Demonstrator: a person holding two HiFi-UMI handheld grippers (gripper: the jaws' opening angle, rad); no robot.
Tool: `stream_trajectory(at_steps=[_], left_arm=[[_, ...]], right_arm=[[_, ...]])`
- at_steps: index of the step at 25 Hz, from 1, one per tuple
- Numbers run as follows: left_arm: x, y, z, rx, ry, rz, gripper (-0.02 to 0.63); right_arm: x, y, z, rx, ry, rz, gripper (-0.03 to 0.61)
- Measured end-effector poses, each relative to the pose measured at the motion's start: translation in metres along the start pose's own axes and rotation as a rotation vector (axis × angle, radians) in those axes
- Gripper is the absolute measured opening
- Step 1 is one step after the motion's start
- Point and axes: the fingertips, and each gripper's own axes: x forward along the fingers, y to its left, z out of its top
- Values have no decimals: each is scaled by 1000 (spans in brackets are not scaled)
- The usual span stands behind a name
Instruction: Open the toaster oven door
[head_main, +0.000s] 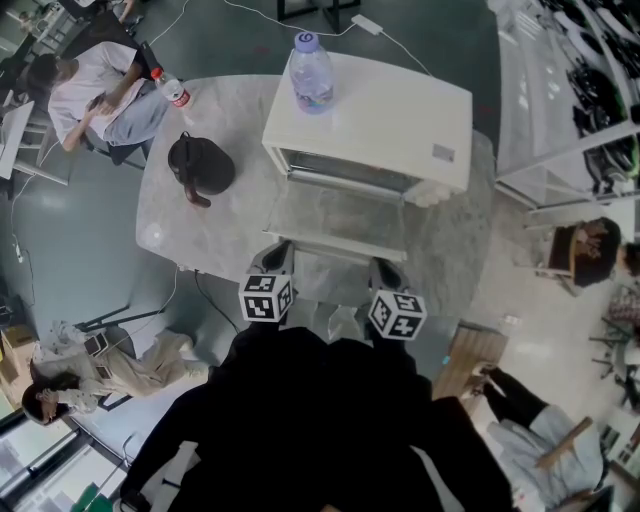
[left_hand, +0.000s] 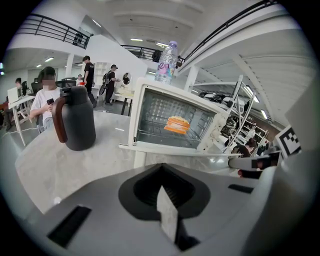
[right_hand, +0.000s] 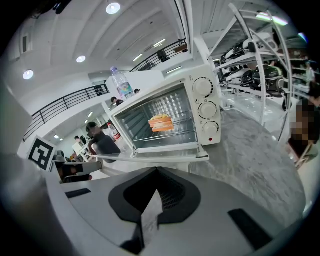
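Toaster oven door down flat, both grippers parked at its front edge.
The toaster oven (head_main: 385, 115) sat on the surface (head_main: 195, 235) with its door (head_main: 335, 222) folded level toward me, so opening looked done. I held my left gripper (head_main: 278, 252) and right gripper (head_main: 386, 271) low, just before the door's lip, probably to stay clear. Both sets of fingers were together, gripping nothing.
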Motion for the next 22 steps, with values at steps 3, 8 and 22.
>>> stream_trajectory(at_steps=[3, 8, 22], left_arm=[[0, 0, -3, -2, 7, 2, 3], [2, 1, -10, -4, 23, 2, 3], [9, 5, -27, -9, 70, -4, 3]], right_arm=[[-1, -1, -3, -2, 13, -4, 3], [1, -2, -11, 0, 25, 0, 3], [6, -5, -26, 8, 63, -18, 3]])
